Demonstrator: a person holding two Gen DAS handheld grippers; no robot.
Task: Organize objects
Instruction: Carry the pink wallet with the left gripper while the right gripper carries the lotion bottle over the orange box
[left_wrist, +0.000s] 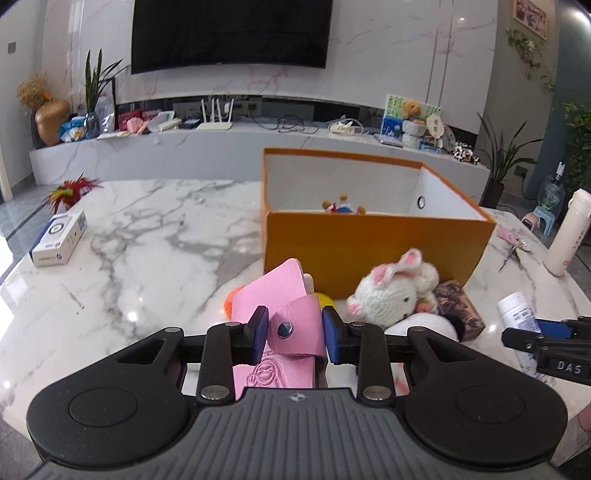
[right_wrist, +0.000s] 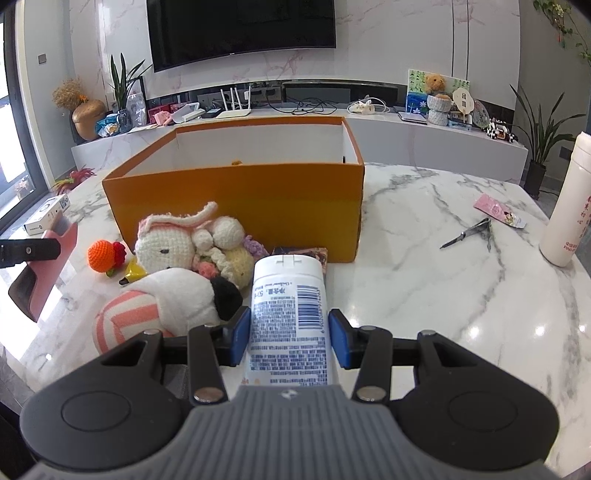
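Note:
My left gripper (left_wrist: 294, 334) is shut on a pink snap-button case (left_wrist: 273, 299), held above the marble table just before the open orange box (left_wrist: 373, 240). A small bear toy (left_wrist: 341, 205) lies inside the box. My right gripper (right_wrist: 289, 338) is shut on a white tube (right_wrist: 288, 314) with blue print, its cap pointing at the box (right_wrist: 236, 206). Between the grippers lie a crocheted white bunny (left_wrist: 391, 291) (right_wrist: 177, 242), a white plush with pink stripes (right_wrist: 162, 306) and an orange crocheted ball (right_wrist: 101, 254). The left gripper's finger and the case (right_wrist: 44, 266) show at the right wrist view's left edge.
On the marble table (left_wrist: 147, 236) a small white-blue carton (left_wrist: 59, 238) lies at the left. A tall white bottle (right_wrist: 565, 203), nail clippers (right_wrist: 471, 232) and a pink packet (right_wrist: 496, 210) sit at the right. A patterned card box (left_wrist: 460, 306) lies by the bunny.

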